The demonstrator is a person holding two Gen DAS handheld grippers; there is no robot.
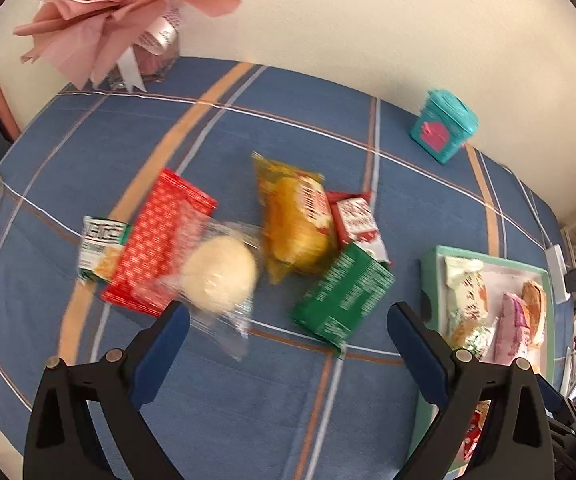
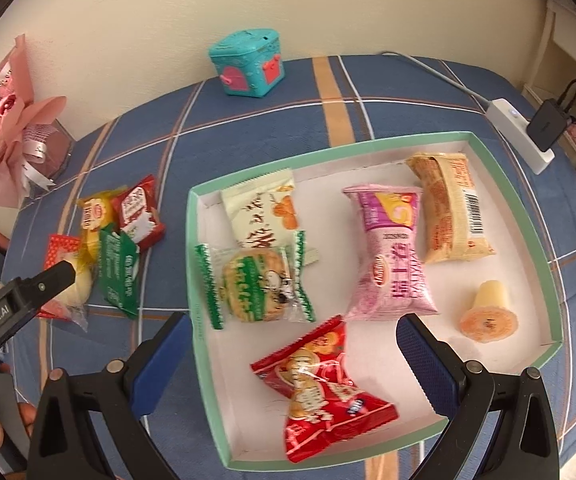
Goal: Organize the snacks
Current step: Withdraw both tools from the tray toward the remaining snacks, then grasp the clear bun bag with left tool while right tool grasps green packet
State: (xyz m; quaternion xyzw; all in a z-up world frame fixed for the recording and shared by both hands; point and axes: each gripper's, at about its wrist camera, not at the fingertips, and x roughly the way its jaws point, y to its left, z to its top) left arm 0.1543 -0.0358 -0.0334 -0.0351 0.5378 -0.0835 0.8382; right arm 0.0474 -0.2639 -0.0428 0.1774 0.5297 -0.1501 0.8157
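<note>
Left gripper point(image 1: 288, 312) is spread wide and empty over the loose snack pile on the blue plaid surface point(image 1: 247, 420), nearest the clear-wrapped pale bun point(image 1: 219, 276), which overlaps the red packet point(image 1: 159, 240). Right gripper point(image 2: 292, 336) is also spread and empty above the green-rimmed tray point(image 2: 536, 236), where six snacks lie. The bun looks light, soft and crushable with slippery film, so pinching gently across its middle, or by the crimped wrapper end, seems best.
</note>
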